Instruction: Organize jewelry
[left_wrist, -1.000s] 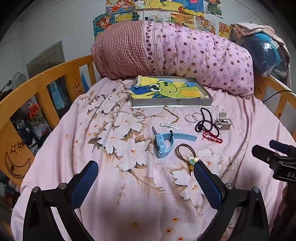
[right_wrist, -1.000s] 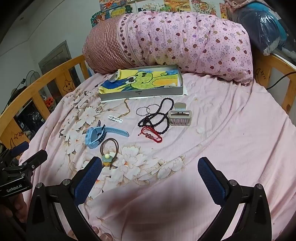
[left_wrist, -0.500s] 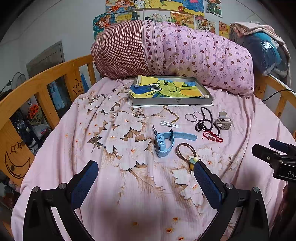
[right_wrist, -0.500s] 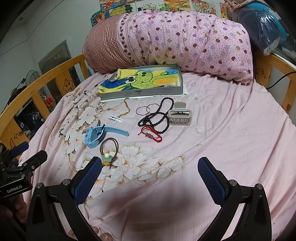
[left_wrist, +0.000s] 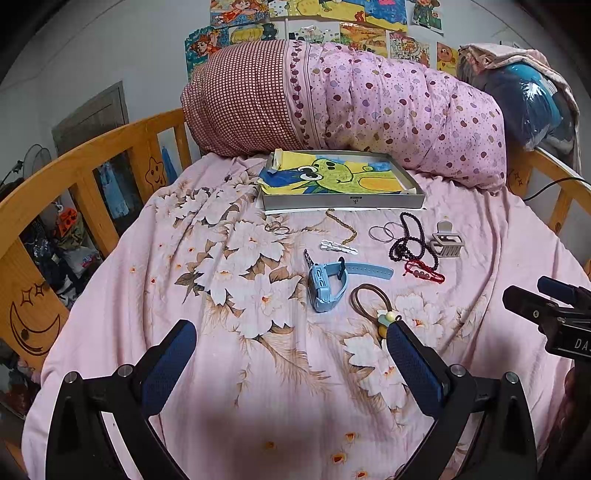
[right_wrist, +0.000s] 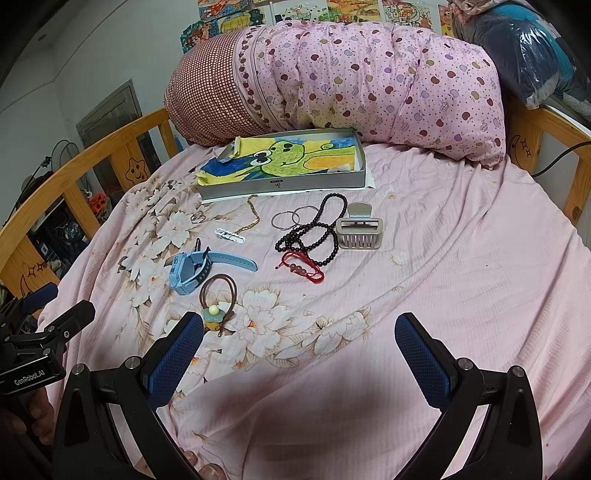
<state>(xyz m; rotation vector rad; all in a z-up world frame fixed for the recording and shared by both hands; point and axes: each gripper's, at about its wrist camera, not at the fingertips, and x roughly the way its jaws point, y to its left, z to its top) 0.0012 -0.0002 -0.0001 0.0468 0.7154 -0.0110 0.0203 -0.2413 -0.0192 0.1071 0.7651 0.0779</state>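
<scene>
Jewelry lies scattered on the pink floral bedsheet in front of a grey tray (left_wrist: 343, 202) (right_wrist: 280, 183) lined with a frog drawing. There is a blue watch (left_wrist: 327, 282) (right_wrist: 194, 271), a brown hair tie with a bead charm (left_wrist: 371, 302) (right_wrist: 218, 295), a black bead necklace (left_wrist: 410, 240) (right_wrist: 314, 232), a red bracelet (left_wrist: 424, 273) (right_wrist: 301, 269), a grey claw clip (left_wrist: 447, 243) (right_wrist: 360, 229), silver rings (left_wrist: 382, 232) (right_wrist: 290, 219), a gold chain (left_wrist: 341, 225) (right_wrist: 253, 218) and a white clip (left_wrist: 338, 247) (right_wrist: 231, 235). My left gripper (left_wrist: 291, 350) and right gripper (right_wrist: 299, 339) both hover open and empty near the bed's front.
A rolled pink dotted quilt (left_wrist: 369, 107) lies behind the tray. Wooden bed rails (left_wrist: 85, 173) (right_wrist: 554, 140) run along both sides. A blue wrapped bundle (right_wrist: 532, 55) sits at the back right. Small rings (left_wrist: 277, 228) lie on the floral print left of the chain.
</scene>
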